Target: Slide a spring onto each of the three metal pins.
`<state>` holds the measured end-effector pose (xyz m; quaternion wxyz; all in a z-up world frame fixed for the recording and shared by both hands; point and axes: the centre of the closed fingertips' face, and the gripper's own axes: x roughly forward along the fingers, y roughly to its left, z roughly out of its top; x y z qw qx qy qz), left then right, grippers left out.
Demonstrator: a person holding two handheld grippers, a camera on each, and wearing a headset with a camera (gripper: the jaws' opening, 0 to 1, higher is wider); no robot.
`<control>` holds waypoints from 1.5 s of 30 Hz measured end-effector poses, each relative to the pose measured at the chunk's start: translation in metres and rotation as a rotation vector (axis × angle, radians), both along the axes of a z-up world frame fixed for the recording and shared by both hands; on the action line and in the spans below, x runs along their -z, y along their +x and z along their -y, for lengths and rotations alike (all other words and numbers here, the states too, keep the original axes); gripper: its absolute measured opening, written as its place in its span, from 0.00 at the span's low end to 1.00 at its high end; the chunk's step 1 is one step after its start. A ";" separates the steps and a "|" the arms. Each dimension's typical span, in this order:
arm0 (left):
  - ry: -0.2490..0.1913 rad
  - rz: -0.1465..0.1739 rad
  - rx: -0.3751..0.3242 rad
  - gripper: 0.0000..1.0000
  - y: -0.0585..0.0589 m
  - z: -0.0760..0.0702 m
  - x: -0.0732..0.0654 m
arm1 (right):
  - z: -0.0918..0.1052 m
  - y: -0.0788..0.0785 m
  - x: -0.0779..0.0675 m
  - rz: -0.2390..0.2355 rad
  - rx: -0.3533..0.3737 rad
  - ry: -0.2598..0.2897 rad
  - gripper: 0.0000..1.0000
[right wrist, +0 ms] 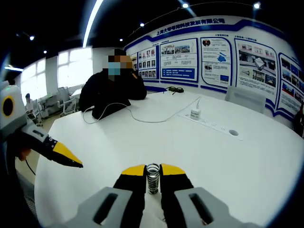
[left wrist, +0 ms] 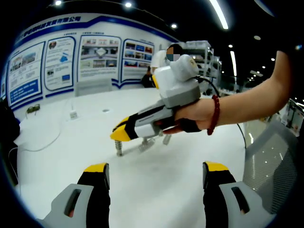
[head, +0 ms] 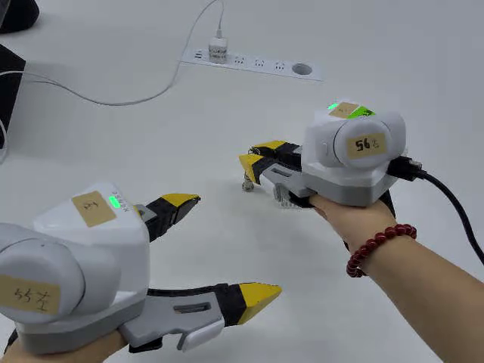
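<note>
small silver coil spring (right wrist: 152, 181) pinched between the yellow-tipped fingers (right wrist: 134, 171) of the right gripper (right wrist: 152, 167), long axis upright, lower end toward the white counter (right wrist: 228, 156); left gripper (left wrist: 154, 171) fingers spread apart, empty.

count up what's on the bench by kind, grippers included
grippers: 2, the left gripper and the right gripper
spring, held between the right gripper's jaws: 1
small metal parts under the right gripper, pin or spring unclear: 2
power strip: 1
charger plugged into the strip: 1
total: 7
</note>
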<state>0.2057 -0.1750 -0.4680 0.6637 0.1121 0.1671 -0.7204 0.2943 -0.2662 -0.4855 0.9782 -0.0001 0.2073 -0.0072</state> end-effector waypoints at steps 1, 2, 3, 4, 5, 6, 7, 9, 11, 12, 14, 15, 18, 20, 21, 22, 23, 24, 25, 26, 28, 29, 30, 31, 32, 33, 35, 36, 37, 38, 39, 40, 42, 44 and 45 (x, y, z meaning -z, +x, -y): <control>0.000 0.000 0.001 0.82 0.000 0.000 0.000 | 0.000 0.000 0.001 -0.003 0.000 0.002 0.12; 0.000 0.001 0.001 0.81 0.000 0.000 0.000 | -0.001 0.000 0.002 -0.005 0.003 0.007 0.12; 0.000 0.001 0.000 0.81 0.000 0.000 -0.001 | -0.001 0.000 0.003 -0.007 0.003 0.008 0.12; -0.001 0.001 0.000 0.81 0.001 0.000 -0.001 | -0.001 0.001 0.004 -0.009 0.003 0.008 0.12; -0.002 0.000 -0.002 0.81 0.001 0.000 -0.001 | -0.001 0.001 0.005 -0.014 0.003 0.007 0.12; -0.002 0.000 -0.002 0.81 0.001 0.000 -0.001 | -0.001 0.001 0.006 -0.017 0.003 0.005 0.12; -0.002 -0.001 -0.002 0.81 0.001 0.000 -0.001 | 0.000 0.001 0.008 -0.022 0.003 0.002 0.12; -0.001 -0.001 0.000 0.81 0.001 0.000 -0.001 | 0.000 0.001 0.009 -0.025 0.005 0.010 0.12; 0.000 -0.001 0.000 0.81 0.001 0.000 -0.001 | 0.000 0.001 0.011 -0.030 0.005 0.006 0.12; 0.000 0.001 0.000 0.81 0.001 0.000 -0.001 | 0.001 0.001 0.012 -0.033 0.005 0.008 0.12; 0.001 0.001 0.000 0.81 0.001 0.000 -0.001 | 0.001 0.001 0.013 -0.035 0.005 0.009 0.12; 0.001 0.000 -0.001 0.81 0.001 0.000 -0.001 | 0.001 0.000 0.014 -0.041 0.004 0.009 0.12; 0.000 -0.002 0.000 0.81 0.001 0.000 -0.001 | 0.000 0.001 0.017 -0.045 0.003 0.012 0.12; 0.000 -0.001 0.001 0.81 0.000 0.000 -0.001 | 0.000 0.001 0.017 -0.047 0.002 0.007 0.12; 0.001 -0.001 0.001 0.81 0.000 0.000 -0.001 | 0.000 0.001 0.017 -0.049 0.000 0.006 0.12; 0.002 0.000 0.002 0.81 0.000 0.000 -0.001 | 0.000 0.001 0.017 -0.049 0.001 0.007 0.12; 0.002 0.001 0.002 0.81 0.000 0.000 -0.001 | 0.000 0.001 0.017 -0.049 0.002 0.010 0.12; 0.002 0.002 0.002 0.81 0.001 0.000 -0.001 | 0.000 0.000 0.017 -0.050 0.004 0.012 0.12; 0.002 0.002 0.002 0.81 0.001 0.001 -0.001 | 0.000 0.000 0.016 -0.046 0.005 0.014 0.13; 0.001 0.003 0.001 0.81 0.001 0.001 -0.001 | 0.000 0.000 0.014 -0.044 0.006 0.019 0.14; 0.000 0.007 0.000 0.81 0.001 0.001 -0.002 | -0.002 -0.001 0.010 -0.036 0.001 0.021 0.16; 0.000 0.009 -0.001 0.81 0.002 0.001 -0.003 | -0.002 -0.001 0.008 -0.033 -0.001 0.018 0.18; -0.001 0.014 -0.003 0.81 0.003 0.001 -0.003 | -0.003 -0.002 0.005 -0.028 -0.005 0.013 0.19; -0.002 0.016 -0.002 0.81 0.003 0.001 -0.004 | -0.003 -0.003 0.003 -0.025 -0.007 0.011 0.20; -0.004 0.016 -0.003 0.81 0.003 0.002 -0.004 | -0.003 -0.004 -0.001 -0.018 -0.005 0.020 0.22; -0.004 0.018 -0.004 0.81 0.004 0.002 -0.005 | -0.003 -0.005 -0.004 -0.011 -0.005 0.028 0.23; -0.002 0.028 -0.004 0.81 0.004 0.003 -0.005 | -0.002 -0.007 -0.009 -0.007 -0.002 0.029 0.25; -0.002 0.030 -0.004 0.81 0.005 0.003 -0.006 | -0.002 -0.008 -0.012 -0.004 0.002 0.030 0.26; -0.003 0.031 -0.005 0.81 0.005 0.004 -0.006 | -0.002 -0.009 -0.014 0.000 -0.004 0.031 0.27; -0.007 0.031 -0.003 0.81 0.005 0.004 -0.007 | -0.002 -0.011 -0.017 0.003 -0.001 0.039 0.28; -0.008 0.031 -0.003 0.80 0.005 0.005 -0.008 | -0.001 -0.012 -0.019 0.004 0.001 0.041 0.29; -0.009 0.033 -0.001 0.80 0.005 0.005 -0.009 | -0.001 -0.014 -0.021 0.004 0.001 0.041 0.30; -0.006 0.043 0.002 0.80 0.006 0.006 -0.009 | 0.000 -0.018 -0.023 0.000 0.001 0.037 0.31; -0.005 0.049 0.004 0.79 0.006 0.007 -0.010 | 0.000 -0.022 -0.025 -0.003 -0.002 0.034 0.33; -0.003 0.056 0.001 0.79 0.007 0.008 -0.010 | 0.001 -0.025 -0.026 -0.013 0.003 0.044 0.34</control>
